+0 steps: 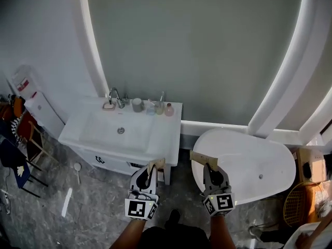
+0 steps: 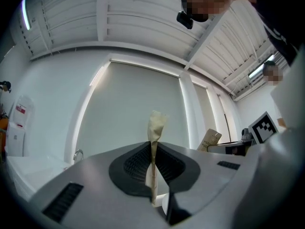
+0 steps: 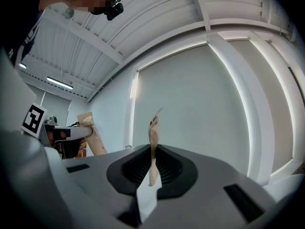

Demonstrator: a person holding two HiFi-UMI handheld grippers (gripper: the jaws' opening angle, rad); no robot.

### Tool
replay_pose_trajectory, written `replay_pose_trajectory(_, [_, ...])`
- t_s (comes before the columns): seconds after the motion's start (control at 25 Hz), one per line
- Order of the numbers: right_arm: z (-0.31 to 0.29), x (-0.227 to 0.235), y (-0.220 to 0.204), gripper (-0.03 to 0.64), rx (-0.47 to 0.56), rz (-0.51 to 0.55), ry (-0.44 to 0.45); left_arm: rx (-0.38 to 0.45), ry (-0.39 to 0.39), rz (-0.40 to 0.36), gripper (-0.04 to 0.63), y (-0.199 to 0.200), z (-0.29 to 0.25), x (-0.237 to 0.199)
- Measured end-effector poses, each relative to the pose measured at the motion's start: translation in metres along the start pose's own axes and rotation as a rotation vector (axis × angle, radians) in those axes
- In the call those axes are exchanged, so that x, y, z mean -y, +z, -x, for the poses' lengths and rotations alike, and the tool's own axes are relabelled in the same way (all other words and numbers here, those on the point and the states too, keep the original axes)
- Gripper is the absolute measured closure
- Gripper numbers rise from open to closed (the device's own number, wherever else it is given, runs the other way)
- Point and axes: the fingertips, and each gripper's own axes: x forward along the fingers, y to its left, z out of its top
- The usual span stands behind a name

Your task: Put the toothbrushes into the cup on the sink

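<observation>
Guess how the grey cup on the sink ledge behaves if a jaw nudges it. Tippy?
The cup stands upright and looks squat, so probably not very tippy, though it is small in the head view. The sink ledge looks glossy, so it would likely slide when pushed. Small bottles stand close beside it; a sideways shove might knock them.

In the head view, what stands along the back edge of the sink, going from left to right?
faucet → cup → pink bottle
</observation>
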Motion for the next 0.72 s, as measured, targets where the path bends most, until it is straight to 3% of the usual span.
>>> replay_pose_trajectory(0.36, [-0.074,0.021,0.010,0.571,-0.005,0.006,0.077,-0.008,0.078,-0.017,0.552,0.000,-0.053,-0.028])
replay_pose_trajectory(0.72, [-0.111,0.002,-0.009,0.571,-0.029,-0.013,0.108,-0.003,0.149,-0.029,0.552,-0.004,-0.059,-0.082])
